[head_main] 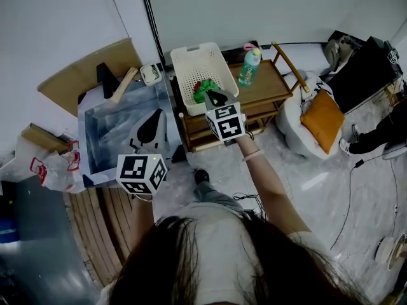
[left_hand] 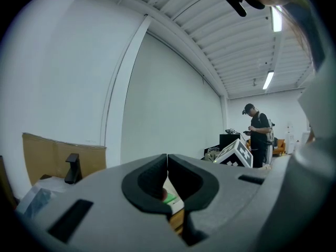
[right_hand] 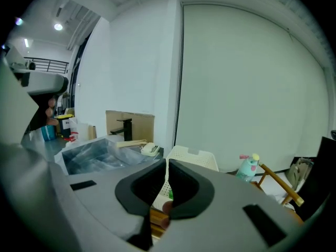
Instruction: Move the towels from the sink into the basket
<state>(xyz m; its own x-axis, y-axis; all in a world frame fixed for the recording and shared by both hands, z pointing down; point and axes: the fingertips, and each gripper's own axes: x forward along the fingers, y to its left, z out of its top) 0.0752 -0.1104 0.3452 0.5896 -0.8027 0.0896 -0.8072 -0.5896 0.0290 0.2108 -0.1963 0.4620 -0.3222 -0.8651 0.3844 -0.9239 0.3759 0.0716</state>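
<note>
Some towels (head_main: 203,91) bunched shapeless in basket (head_main: 189,68), basket lengthwise toward wall (head_main: 254,5)

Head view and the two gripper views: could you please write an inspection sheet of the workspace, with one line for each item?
Surface: steel sink in a counter; wooden cart beside it.
Job's things: white basket on the cart, a green and red towel inside; no towel made out in the sink.
Clutter: bottle on the cart; wooden tool and small white object by the sink.
Grippers: left claw shut, empty; right claw shut, empty.
Cables: black cable across the floor.
Surroundings: cardboard, plastic bag, orange cushion, a person standing.
</note>
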